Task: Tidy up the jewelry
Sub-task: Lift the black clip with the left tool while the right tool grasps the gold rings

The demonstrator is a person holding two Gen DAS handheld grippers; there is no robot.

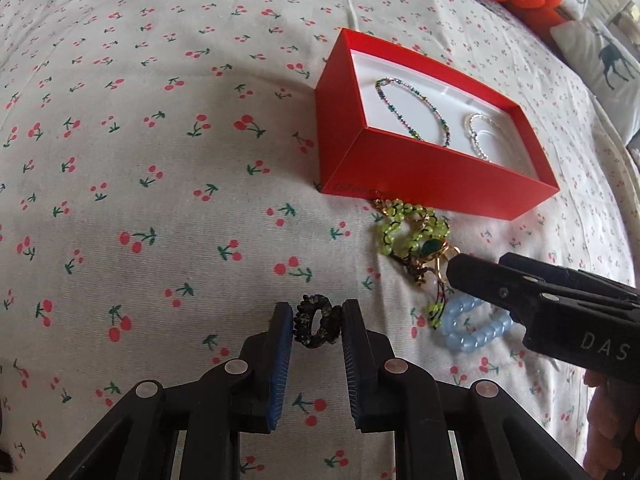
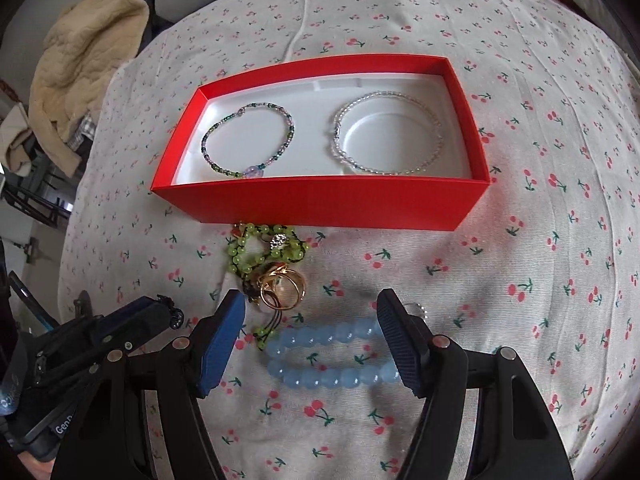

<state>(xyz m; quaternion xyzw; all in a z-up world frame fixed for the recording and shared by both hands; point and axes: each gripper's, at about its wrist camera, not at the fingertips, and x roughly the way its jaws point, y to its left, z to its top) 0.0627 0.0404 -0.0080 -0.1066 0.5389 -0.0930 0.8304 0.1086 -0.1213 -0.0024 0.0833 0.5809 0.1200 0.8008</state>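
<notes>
left gripper (image 1: 317,326) pinches a small black ring (image 1: 316,327) that may slip; right gripper (image 2: 312,344) gapes wide and empty astride the blue bead bracelet (image 2: 332,360), green-bead tangle (image 2: 260,252) at 11 o'clock could snag.

An open red cardboard box (image 2: 320,200) sits on the cherry-print cloth (image 2: 520,240); in it a green-and-purple seed-bead bracelet (image 2: 250,142) lies left of a clear-bead bracelet (image 2: 386,132); just before the box's front wall lies a lime-green bead string (image 2: 260,248), gold rings (image 2: 282,284) before that; nearer still, right of the rings, lies a pale-blue bead bracelet (image 2: 332,356); a small black ring (image 1: 318,326) lies well left of this cluster.
</notes>
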